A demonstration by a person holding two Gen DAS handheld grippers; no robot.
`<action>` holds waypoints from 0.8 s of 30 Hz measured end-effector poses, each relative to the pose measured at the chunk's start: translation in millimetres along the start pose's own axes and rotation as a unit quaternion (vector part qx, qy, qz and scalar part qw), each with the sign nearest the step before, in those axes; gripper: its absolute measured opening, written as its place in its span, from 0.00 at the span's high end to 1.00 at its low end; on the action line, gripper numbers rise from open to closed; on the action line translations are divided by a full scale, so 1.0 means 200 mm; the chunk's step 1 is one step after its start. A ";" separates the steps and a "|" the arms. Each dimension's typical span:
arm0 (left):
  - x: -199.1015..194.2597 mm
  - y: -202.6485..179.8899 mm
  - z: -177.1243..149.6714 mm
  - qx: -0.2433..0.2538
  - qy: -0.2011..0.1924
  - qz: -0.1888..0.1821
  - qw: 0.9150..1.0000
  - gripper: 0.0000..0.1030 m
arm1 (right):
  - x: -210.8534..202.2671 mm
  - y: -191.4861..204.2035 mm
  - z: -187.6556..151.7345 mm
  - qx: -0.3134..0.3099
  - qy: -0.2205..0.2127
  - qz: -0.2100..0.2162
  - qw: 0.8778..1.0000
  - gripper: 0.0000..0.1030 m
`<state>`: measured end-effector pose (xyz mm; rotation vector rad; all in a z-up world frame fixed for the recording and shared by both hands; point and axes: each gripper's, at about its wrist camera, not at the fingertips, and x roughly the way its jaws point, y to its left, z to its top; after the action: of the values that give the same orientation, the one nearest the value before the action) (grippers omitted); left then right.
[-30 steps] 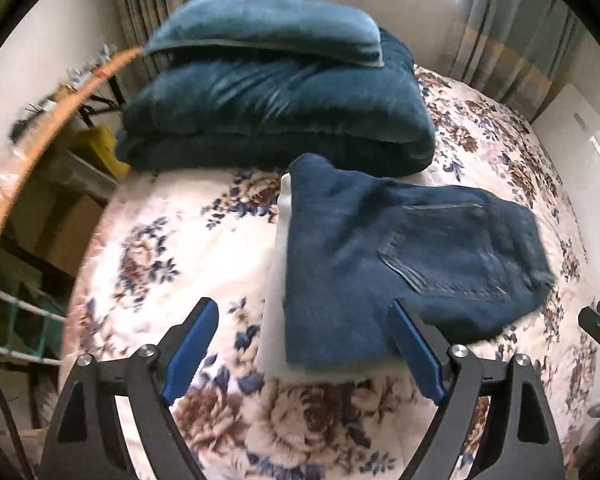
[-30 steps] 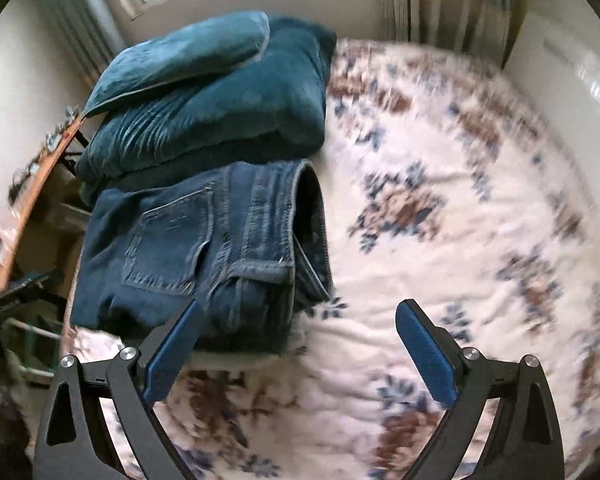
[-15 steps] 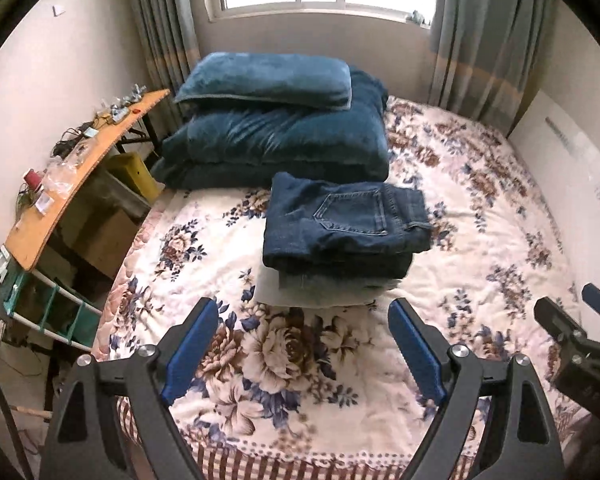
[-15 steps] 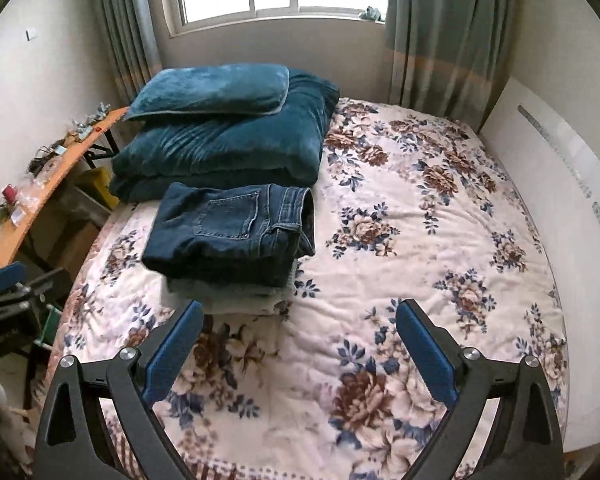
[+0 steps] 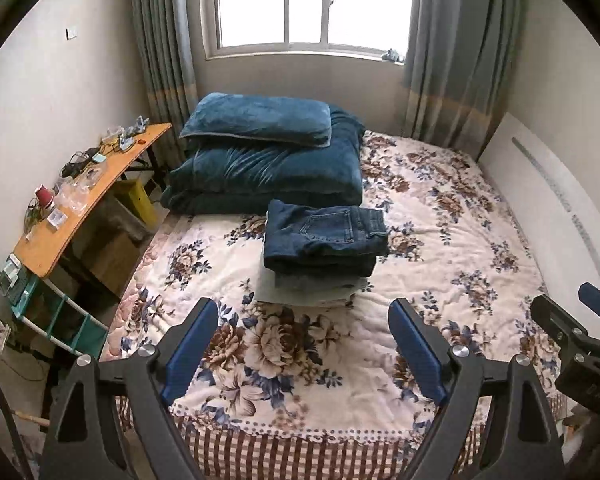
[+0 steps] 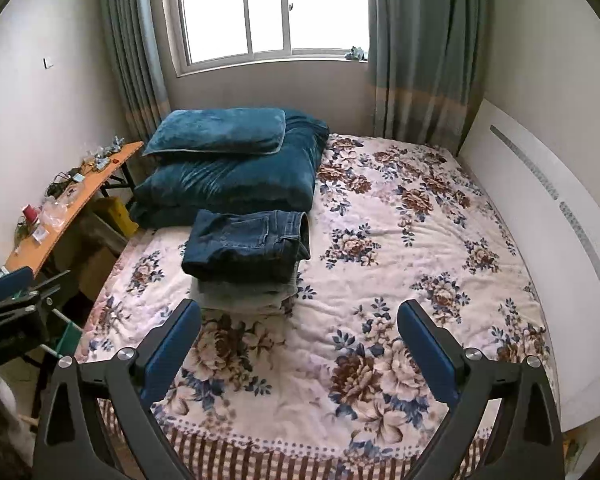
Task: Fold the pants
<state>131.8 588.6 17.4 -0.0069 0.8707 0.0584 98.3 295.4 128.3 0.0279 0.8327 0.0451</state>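
Note:
Dark blue jeans [image 5: 324,236] lie folded on top of a stack of paler folded garments [image 5: 312,290] on the floral bed. They also show in the right wrist view [image 6: 246,244]. My left gripper [image 5: 303,346] is open and empty, held back near the bed's foot, well short of the stack. My right gripper [image 6: 299,350] is open and empty too, also back at the foot of the bed. The right gripper's body shows at the right edge of the left wrist view [image 5: 576,340].
A folded teal duvet [image 5: 268,176] with a teal pillow [image 5: 256,120] sits behind the stack. A cluttered wooden desk [image 5: 80,200] stands left of the bed. A white panel [image 6: 540,216] leans along the right side. A window and curtains are at the back.
Both grippers have pulled back and up from the jeans stack to the foot of the bed. The folded jeans stay on the stack, untouched.

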 end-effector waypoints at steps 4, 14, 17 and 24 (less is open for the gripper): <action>-0.14 -0.01 -0.02 0.002 -0.016 -0.006 1.000 0.15 | -0.17 0.02 -0.01 -0.001 -0.007 0.002 1.000 0.02; -0.26 0.02 -0.05 0.005 -0.025 0.007 1.000 0.15 | -0.42 0.11 -0.02 -0.011 -0.019 0.007 1.000 0.02; -0.26 0.04 -0.05 0.001 -0.023 0.010 1.000 0.15 | -0.42 0.12 -0.03 -0.012 -0.018 0.005 1.000 0.02; -0.19 0.03 -0.05 0.002 -0.029 0.014 0.999 0.01 | -0.36 0.11 -0.02 0.003 -0.005 0.013 1.000 0.00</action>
<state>98.5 593.3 40.4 0.0101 0.8132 0.0831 46.6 313.5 178.8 0.0455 0.8218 0.0667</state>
